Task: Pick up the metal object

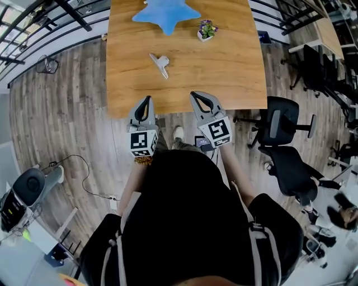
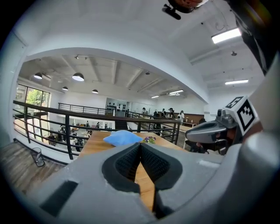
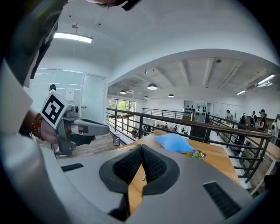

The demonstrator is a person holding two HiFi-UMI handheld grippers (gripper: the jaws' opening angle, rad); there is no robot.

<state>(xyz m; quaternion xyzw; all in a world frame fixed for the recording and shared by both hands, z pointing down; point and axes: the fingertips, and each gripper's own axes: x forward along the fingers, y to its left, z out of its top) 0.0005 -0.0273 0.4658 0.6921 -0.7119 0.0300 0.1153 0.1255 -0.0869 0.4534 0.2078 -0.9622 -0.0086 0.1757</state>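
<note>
A shiny metal clip (image 1: 159,63) lies on the wooden table (image 1: 235,78), left of the middle. In the right gripper view a sliver of the metal clip (image 3: 143,176) shows just past the jaws. My left gripper (image 1: 144,103) hovers at the table's near edge, shut and empty, its pads touching. My right gripper (image 1: 202,101) is beside it, also shut with nothing held. Both sit well short of the clip. In the left gripper view the left gripper (image 2: 140,145) points over the table, and the right gripper (image 3: 141,148) does the same in its own view.
A blue star-shaped cushion (image 1: 166,13) and a small potted plant (image 1: 206,29) sit at the table's far end. Black office chairs (image 1: 288,145) stand to the right. Black railings (image 1: 45,22) run behind. A small trash can (image 1: 49,65) stands on the floor at left.
</note>
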